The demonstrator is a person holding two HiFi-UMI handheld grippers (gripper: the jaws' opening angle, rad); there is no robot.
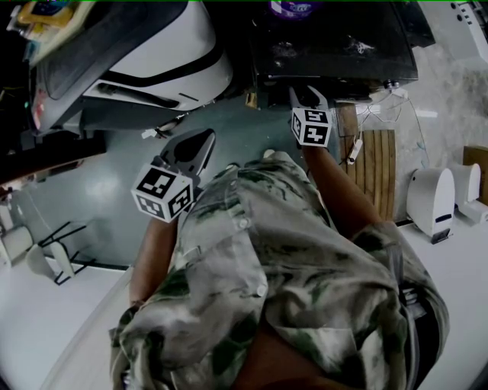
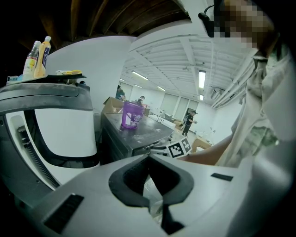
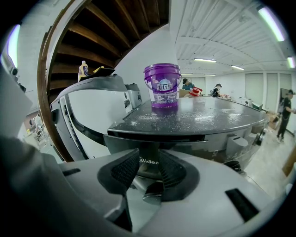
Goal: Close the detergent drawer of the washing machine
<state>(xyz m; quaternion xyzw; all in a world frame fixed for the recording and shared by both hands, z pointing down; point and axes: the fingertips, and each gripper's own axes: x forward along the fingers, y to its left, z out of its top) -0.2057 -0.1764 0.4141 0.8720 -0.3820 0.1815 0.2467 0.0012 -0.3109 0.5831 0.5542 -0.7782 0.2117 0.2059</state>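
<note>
Head view: we look down over the person's patterned shirt point(image 1: 290, 266), which hides much of the floor. The right gripper point(image 1: 306, 95) sits at the front edge of the dark washing machine point(image 1: 335, 46); the left gripper point(image 1: 200, 145) hangs well apart from it, over grey floor. A purple bucket point(image 1: 293, 7) stands on the machine's top. A white appliance point(image 1: 168, 53) stands to the left, wooden slats point(image 1: 375, 167) and a white device point(image 1: 431, 198) to the right. Left gripper view: we see the jaw tips meeting with nothing between them. Two bottles point(image 2: 39, 58) stand on top of the white appliance. The person's forearm point(image 2: 208, 157) crosses at right. Right gripper view: the jaws stand apart on either side of the detergent drawer point(image 3: 149, 159), a dark panel printed "Midea" just under the machine's top edge. We cannot tell whether the pads point(image 3: 125, 169) touch it, nor how far it stands out. The dusty top and bucket rise behind, under dark wooden beams point(image 3: 106, 32).
</note>
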